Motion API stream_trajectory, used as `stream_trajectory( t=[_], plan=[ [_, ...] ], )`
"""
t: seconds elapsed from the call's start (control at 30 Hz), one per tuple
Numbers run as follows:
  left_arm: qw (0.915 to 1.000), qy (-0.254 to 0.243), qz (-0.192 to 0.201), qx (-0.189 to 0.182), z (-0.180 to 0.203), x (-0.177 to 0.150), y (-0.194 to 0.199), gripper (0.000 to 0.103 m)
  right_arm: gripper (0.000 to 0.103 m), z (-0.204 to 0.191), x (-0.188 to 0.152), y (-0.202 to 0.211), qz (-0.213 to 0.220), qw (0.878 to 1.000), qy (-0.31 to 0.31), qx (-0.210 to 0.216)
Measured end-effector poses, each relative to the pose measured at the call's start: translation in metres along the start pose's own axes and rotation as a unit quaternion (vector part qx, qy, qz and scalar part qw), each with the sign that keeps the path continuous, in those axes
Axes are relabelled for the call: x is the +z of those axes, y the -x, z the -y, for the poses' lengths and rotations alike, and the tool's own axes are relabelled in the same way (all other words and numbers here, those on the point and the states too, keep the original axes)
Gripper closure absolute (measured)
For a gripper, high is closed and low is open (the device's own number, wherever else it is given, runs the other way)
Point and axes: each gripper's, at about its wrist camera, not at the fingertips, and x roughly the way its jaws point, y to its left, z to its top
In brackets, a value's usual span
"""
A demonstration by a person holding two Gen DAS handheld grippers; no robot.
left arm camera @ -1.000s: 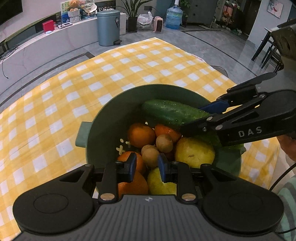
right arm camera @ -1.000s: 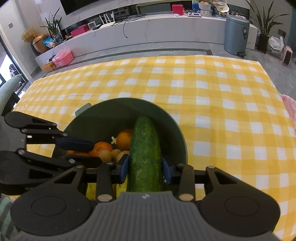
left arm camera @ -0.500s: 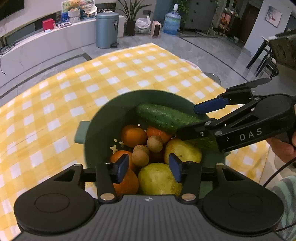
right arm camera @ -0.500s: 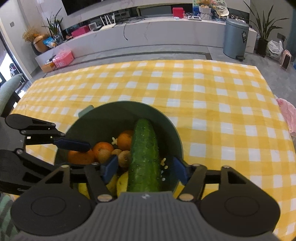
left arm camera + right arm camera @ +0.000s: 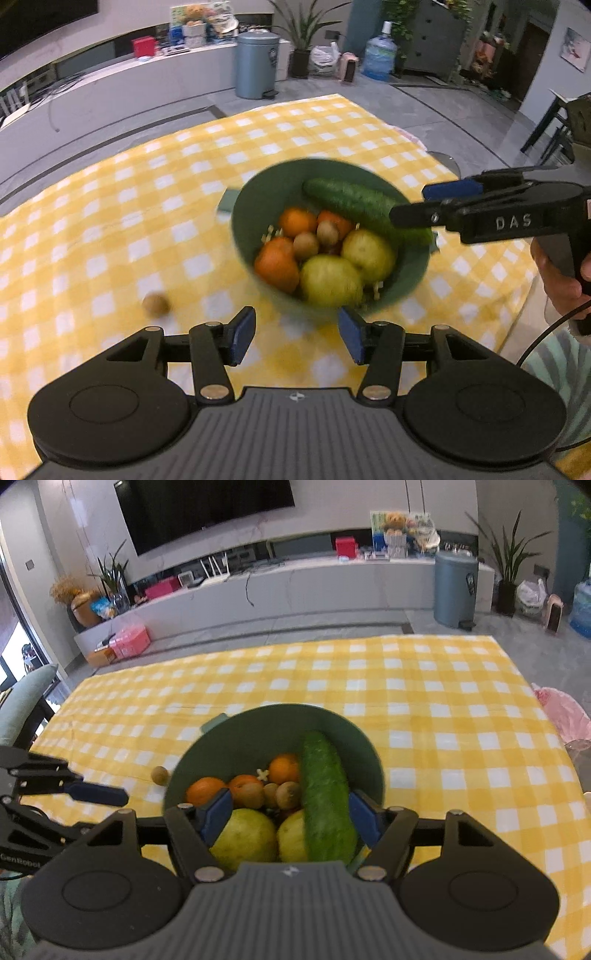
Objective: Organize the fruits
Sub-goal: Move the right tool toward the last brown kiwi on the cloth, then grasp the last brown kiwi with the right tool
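**A:** Left wrist view is showing the green bowl [image 5: 258, 192] sitting at centre frame on the yellow checked cloth [image 5: 110, 206]. What is it holding?

**B:** A cucumber [image 5: 362, 206] is lying along the bowl's upper right side, with oranges [image 5: 277, 264], two yellow-green pears [image 5: 330, 280] and small brown kiwis [image 5: 306, 244] filling the rest. One stray kiwi [image 5: 156, 304] is sitting on the cloth at lower left, well apart from the bowl.

**A:** And the grippers?

**B:** The left gripper [image 5: 297, 334] is hanging over the cloth at bottom centre with its jaws standing apart and nothing between them. In the right wrist view, the right gripper [image 5: 290, 818] is also spread wide; the cucumber's near end is showing between its pads, but they are not pressing on it.

**A:** How is the stray kiwi likely to handle?

**B:** I'm judging it light, round and prone to rolling, with soft flesh that bruises. I'd be taking it across its middle, closing gently.
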Motion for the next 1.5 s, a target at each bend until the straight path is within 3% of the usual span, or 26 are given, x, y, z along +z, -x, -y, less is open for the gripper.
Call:
stream_trajectory(
  t=[0.3,0.6,0.83,1.07,1.37,1.5],
  plan=[
    [0.9969,-0.005,0.0,0.079,0.004,-0.059,0.043,0.042,0.036,-0.064,-0.042,0.034,0.046,0.997,0.061,-0.012],
    [0.9928,-0.016,-0.005,0.119,0.003,-0.104,0.078,0.042,0.036,-0.121,-0.087,0.024,-0.001,0.996,0.082,0.02],
    [0.9921,0.004,0.027,0.123,-0.021,-0.111,0.101,0.042,0.038,-0.149,-0.094,0.011,-0.003,0.995,0.101,0.009],
    [0.9907,0.033,0.057,0.119,-0.061,-0.098,0.101,0.042,0.053,-0.173,-0.086,-0.018,-0.007,0.995,0.104,0.006],
    [0.9848,0.11,0.04,0.128,-0.13,-0.104,0.081,0.055,0.066,-0.19,-0.069,-0.06,-0.008,0.992,0.128,-0.008],
    [0.9842,0.128,0.035,0.117,-0.146,-0.107,0.074,0.055,0.072,-0.197,-0.059,-0.084,-0.007,0.989,0.148,-0.022]
  ],
)
